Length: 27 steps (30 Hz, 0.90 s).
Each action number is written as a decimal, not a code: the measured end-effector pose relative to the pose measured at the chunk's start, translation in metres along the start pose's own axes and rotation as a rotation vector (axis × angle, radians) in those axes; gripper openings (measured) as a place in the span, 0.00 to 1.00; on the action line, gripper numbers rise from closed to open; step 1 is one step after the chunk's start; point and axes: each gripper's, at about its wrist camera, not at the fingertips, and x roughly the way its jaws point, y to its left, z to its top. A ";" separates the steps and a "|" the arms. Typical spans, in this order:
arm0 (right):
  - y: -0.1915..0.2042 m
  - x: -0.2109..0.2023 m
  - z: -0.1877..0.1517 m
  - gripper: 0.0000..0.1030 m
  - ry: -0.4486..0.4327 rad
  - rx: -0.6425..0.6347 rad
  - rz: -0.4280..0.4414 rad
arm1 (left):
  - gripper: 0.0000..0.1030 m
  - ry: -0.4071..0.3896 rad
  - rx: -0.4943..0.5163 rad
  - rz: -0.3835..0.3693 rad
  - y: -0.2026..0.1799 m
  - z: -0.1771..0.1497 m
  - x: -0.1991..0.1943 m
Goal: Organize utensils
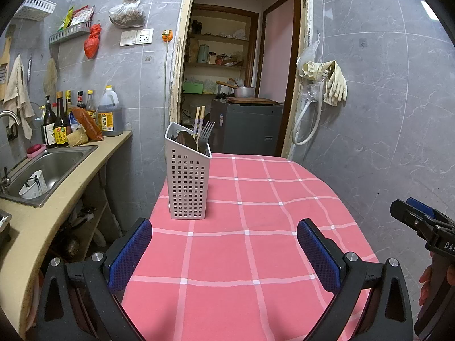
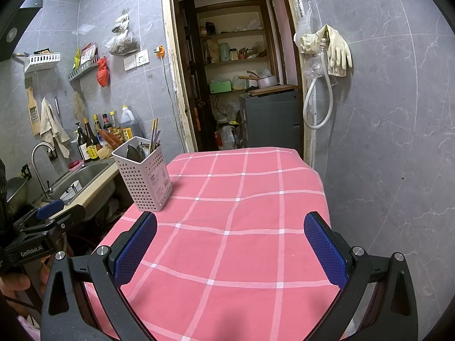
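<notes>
All visible utensils — fork [image 1: 205, 136], spoon [image 1: 186, 140], chopsticks [image 1: 199, 119] — upright in caddy [image 1: 187, 182]; checked tablecloth [image 1: 256, 227] bare; left gripper [image 1: 224, 250], right gripper [image 2: 230, 244] both wide, empty; likely complete.

A perforated utensil holder [image 1: 189, 174] stands alone at centre-left of the frame on the pink checked tablecloth [image 1: 256, 227], whose centre, right and foreground lie bare; a counter with sink [image 1: 51, 167] crowds the left edge
</notes>
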 end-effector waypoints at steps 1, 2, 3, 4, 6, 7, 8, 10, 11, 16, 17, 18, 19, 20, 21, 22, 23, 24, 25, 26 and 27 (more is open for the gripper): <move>-0.002 0.001 0.002 0.99 0.001 0.000 0.002 | 1.00 0.000 0.001 0.000 0.000 0.000 0.000; -0.002 0.001 0.002 0.99 0.002 0.000 0.002 | 1.00 -0.001 0.001 0.001 0.000 0.000 -0.001; -0.001 0.001 0.000 0.99 0.003 0.000 0.002 | 1.00 -0.001 0.001 0.000 0.000 0.000 0.000; -0.002 0.000 0.002 0.99 0.001 0.001 0.002 | 1.00 0.000 0.000 -0.001 0.000 0.000 0.000; -0.001 0.001 0.001 0.99 0.000 0.000 0.001 | 1.00 0.000 0.001 0.000 0.000 0.001 -0.001; -0.001 0.001 0.001 0.99 0.002 0.000 0.001 | 1.00 -0.001 0.001 0.000 0.000 0.001 -0.001; -0.002 0.001 0.001 0.99 0.002 0.001 0.002 | 1.00 -0.001 0.001 0.000 0.000 0.001 -0.001; -0.003 0.001 0.003 0.99 0.002 0.001 0.002 | 1.00 -0.001 0.001 0.000 -0.001 0.001 0.000; -0.004 0.001 0.003 0.99 0.003 0.001 0.003 | 1.00 0.000 0.001 0.000 0.000 0.001 -0.001; -0.003 0.001 0.002 0.99 0.003 0.002 0.003 | 1.00 -0.001 0.001 -0.001 -0.001 0.001 0.000; -0.003 0.001 0.002 0.99 0.003 0.002 0.002 | 1.00 0.000 0.002 -0.001 -0.001 0.000 0.000; -0.003 0.001 0.002 0.99 0.002 0.002 0.002 | 1.00 0.000 0.001 -0.001 -0.001 0.000 0.000; -0.005 0.001 0.004 0.99 0.003 0.001 0.003 | 1.00 0.000 0.001 -0.001 -0.001 0.000 0.000; -0.005 0.001 0.004 0.99 0.003 0.001 0.004 | 1.00 0.000 0.001 -0.001 -0.001 0.001 -0.001; -0.004 0.001 0.003 0.99 0.003 0.001 0.004 | 1.00 0.000 0.002 0.000 -0.002 0.000 0.000; -0.005 0.001 0.004 0.99 0.003 0.001 0.004 | 1.00 0.000 0.002 0.001 -0.002 0.000 0.000; -0.004 0.001 0.002 0.99 0.003 0.001 0.004 | 1.00 0.001 0.001 0.000 -0.001 0.001 -0.001; -0.004 0.001 0.002 0.99 0.003 0.001 0.004 | 1.00 0.001 0.001 0.001 -0.002 0.001 0.000; -0.005 0.001 0.004 0.99 0.003 0.001 0.004 | 1.00 0.001 0.001 0.000 -0.002 0.001 0.000; -0.004 0.002 0.003 0.99 0.004 0.001 0.004 | 1.00 0.001 0.001 -0.001 -0.001 0.001 -0.001; -0.004 0.001 0.002 0.99 0.004 0.001 0.004 | 1.00 0.001 0.001 0.000 -0.001 0.001 -0.001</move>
